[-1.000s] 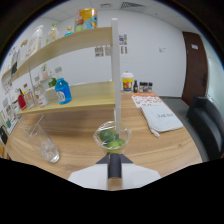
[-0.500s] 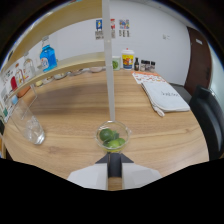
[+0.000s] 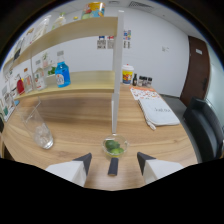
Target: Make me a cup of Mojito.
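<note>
**Muddler stands in the lime glass, fingers spread wide**

Here we are at the table point(image 3: 90, 112), and everything turns on the small glass point(image 3: 114, 147) sitting just ahead of the gripper point(image 3: 114, 161). Green lime pieces point(image 3: 114, 147) lie in its bottom, and a tall pale rod, a muddler point(image 3: 116, 75) by the look of it, rises straight up out of it. That upright stance reads as pressing work: straight down onto the lime to get the juice out for the Mojito.

The fingers point(image 3: 83, 161) are wide apart, one either side of the glass and a little short of it, pressing on nothing. A dark stub shows between them, nearer than the glass; what it is I can't tell. The gripper looks down on the glass, level and squared up to it, close above the wood.

Away from the glass toward the shelf side stands an empty tumbler point(image 3: 39, 129), well apart. Beyond the glass on the other side lies a printed booklet point(image 3: 156, 107). Far behind, against the wall, a blue bottle point(image 3: 62, 75) and a yellow-labelled container point(image 3: 128, 75) wait, likely for later steps.
</note>
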The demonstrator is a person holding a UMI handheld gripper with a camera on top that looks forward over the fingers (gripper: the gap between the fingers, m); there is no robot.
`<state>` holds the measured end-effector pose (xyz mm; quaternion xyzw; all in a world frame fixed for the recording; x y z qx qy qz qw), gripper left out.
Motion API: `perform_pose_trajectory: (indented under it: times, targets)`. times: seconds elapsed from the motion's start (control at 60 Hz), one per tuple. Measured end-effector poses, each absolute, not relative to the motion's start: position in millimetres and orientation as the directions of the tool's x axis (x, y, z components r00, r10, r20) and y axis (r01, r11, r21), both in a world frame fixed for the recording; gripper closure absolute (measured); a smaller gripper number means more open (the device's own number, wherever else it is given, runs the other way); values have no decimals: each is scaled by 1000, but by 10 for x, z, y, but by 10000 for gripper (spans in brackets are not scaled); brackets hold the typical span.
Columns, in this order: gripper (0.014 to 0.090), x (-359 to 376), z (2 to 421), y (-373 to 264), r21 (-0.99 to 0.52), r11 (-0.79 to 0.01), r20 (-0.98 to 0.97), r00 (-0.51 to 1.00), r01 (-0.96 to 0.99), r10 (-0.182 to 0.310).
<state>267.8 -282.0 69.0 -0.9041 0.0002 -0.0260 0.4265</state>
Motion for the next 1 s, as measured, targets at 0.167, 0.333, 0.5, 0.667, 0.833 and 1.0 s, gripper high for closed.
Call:
perform_pose_trajectory:
  times: [0.167, 0.333, 0.5, 0.667, 0.833, 1.0]
  targets:
    - [192, 2301, 1298, -2874, -842, -538, 55, 998, 33, -25]
    - [196, 1671, 1624, -3003, -875, -483, -9, 1000, -16, -16]
    - [192, 1026, 1535, -3144, -878, -479, -28, 999, -11, 27]
    - [181, 574, 1449, -3187, -882, -471, -21, 998, 12, 66]
    - [183, 388, 1760, -2898, -910, -414, -18, 997, 15, 76]
    - [182, 356, 2157, -2326, -935, -356, -19, 997, 9, 73]
